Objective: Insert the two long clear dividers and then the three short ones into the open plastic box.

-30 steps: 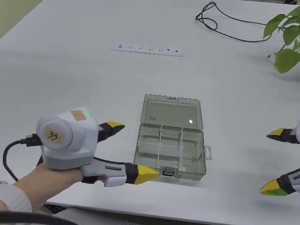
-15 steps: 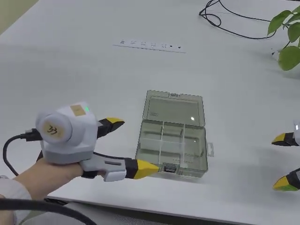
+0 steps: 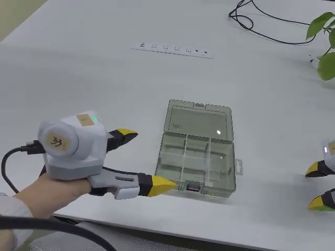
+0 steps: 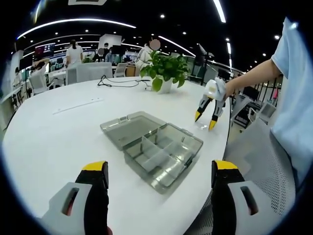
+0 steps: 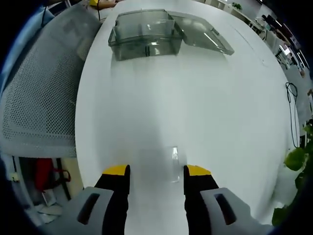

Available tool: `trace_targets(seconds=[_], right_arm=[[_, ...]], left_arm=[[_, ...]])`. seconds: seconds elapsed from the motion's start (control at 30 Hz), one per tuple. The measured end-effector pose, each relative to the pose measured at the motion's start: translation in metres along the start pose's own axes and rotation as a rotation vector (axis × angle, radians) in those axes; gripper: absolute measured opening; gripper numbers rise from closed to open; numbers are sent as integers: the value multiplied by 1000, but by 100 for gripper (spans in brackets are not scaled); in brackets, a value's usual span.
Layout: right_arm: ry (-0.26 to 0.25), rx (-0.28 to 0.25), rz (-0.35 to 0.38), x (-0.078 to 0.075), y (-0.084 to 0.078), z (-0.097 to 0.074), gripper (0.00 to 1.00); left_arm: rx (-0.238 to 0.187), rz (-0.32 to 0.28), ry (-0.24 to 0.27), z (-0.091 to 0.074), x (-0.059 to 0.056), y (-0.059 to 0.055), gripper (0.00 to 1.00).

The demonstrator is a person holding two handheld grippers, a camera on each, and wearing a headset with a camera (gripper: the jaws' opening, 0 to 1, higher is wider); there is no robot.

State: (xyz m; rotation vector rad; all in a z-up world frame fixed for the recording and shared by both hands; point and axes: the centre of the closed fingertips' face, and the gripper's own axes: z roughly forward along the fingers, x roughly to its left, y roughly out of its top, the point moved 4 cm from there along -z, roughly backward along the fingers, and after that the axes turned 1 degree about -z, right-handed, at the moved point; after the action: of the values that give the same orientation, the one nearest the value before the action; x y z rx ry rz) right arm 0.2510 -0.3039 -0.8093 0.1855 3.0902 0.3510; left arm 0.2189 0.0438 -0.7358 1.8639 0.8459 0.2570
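Left tool [image 3: 152, 159] and right tool [image 3: 310, 188] both gape empty, barely moved this past second. Plastic box [image 3: 198, 162] lies open on table [image 3: 78, 78] between them, dividers [image 3: 194, 155] seated. Loose clear piece [image 5: 175, 157] ahead of right tool, probably one short divider left.

1 box [image 3: 199, 121], 1 L tongs [image 3: 152, 159], 1 R tongs [image 3: 313, 187], 1 pwr strip [image 3: 172, 49], 1 cable [image 3: 260, 20].
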Motion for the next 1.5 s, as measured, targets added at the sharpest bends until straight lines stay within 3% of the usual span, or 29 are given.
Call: trace_targets(seconds=[0.2, 0.3, 0.83, 1.07, 1.23, 1.33, 1.5], right_arm=[[4, 11, -22, 3, 1, 0, 40], [0, 11, -15, 3, 2, 0, 33], [-38, 0, 64, 5, 2, -2, 32], [-113, -99, 65, -2, 27, -11, 32], [-171, -182, 22, -2, 62, -30, 32], [-202, -215, -3, -3, 81, -40, 32], [-252, -257, -73, -3, 110, -52, 32]], left_arm=[[-4, -2, -6, 3, 0, 0, 88], [-6, 2, -12, 4, -1, 1, 88], [-8, -15, -22, 5, -2, 0, 88], [-12, -72, -8, 5, 3, -1, 83], [-23, -115, -4, 7, 6, 5, 82], [-51, -167, -16, 10, 6, 14, 79], [-31, -180, -34, 19, 3, 21, 77]])
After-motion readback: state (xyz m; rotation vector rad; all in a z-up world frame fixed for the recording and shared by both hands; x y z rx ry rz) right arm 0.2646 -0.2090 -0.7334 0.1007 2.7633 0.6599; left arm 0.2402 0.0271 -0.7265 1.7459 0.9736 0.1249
